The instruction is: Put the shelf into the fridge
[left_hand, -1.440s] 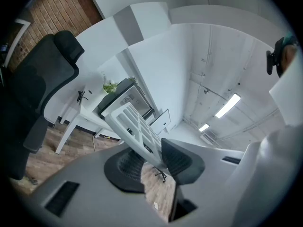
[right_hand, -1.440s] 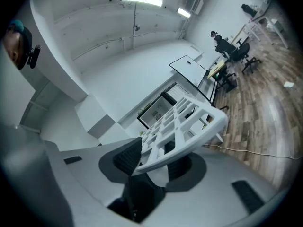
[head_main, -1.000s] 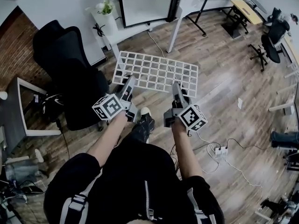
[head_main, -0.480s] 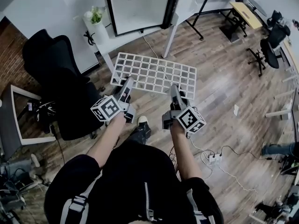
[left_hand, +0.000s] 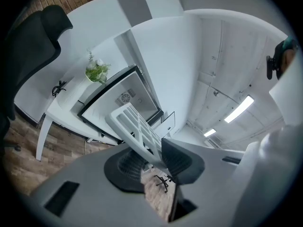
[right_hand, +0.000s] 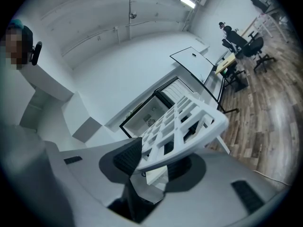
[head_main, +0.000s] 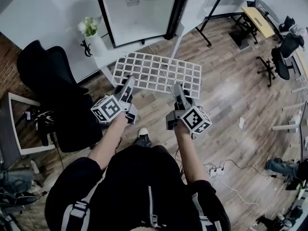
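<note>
We hold a gripper in each hand, both pointing level toward the far side. Left gripper (head_main: 128,82): jaws clamped on the near edge of the shelf (head_main: 159,73), toward its left end; in the left gripper view the white grid runs out from between the two dark pads. Right gripper (head_main: 177,88): jaws likewise closed on the near edge, toward the right end, with the rim pinched between the pads.

The shelf is a white open grid, carried roughly flat in the air above the wooden floor (head_main: 226,90), resting on nothing. It lies between us and the fridge (head_main: 139,11), its far edge near the front of the bench (head_main: 107,51), short of the opening.

The fridge sits on the bench with its door swung open to the right and its white inside facing us. A small potted plant (head_main: 88,26) stands just left of it. A black chair (head_main: 53,81) is on the floor to the left.
</note>
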Available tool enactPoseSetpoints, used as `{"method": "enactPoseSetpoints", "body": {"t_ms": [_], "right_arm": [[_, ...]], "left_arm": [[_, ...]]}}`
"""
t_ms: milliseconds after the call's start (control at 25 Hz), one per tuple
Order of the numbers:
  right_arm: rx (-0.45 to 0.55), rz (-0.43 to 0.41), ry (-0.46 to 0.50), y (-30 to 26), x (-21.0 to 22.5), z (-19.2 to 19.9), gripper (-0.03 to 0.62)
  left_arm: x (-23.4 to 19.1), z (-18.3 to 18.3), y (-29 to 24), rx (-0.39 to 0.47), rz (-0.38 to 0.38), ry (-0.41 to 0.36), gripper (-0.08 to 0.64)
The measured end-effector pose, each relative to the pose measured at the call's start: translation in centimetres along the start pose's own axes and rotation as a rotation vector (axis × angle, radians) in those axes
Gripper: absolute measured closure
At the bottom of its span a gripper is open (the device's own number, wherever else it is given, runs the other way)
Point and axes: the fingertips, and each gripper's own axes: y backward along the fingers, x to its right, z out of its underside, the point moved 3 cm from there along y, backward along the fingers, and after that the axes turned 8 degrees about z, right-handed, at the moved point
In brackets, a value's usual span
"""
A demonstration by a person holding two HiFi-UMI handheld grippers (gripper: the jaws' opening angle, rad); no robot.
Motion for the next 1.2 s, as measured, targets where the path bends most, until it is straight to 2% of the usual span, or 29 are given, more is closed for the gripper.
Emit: {"method": "enactPoseSetpoints", "body": {"t_ms": [520, 1000, 1200], "right_arm": [[-0.096, -0.089, 0.004, -10.5, -0.1, -2.6, 0.439], [-0.264, -0.246, 0.051, -23.9, -0.8, -5.9, 0.439], [-0.332, -0.303, 0.065, -28.2, -1.0, -7.5, 0.439]], "left_arm": [[-3.9, -3.8, -5.7, 0.082, -0.089, -0.022, 0.436], [-8.5, -7.8, -11.2, 0.26, -0.249, -0.059, 0.436], [-8.7, -8.8, -13.7, 0.336, -0.29, -0.064, 0.436]]}}
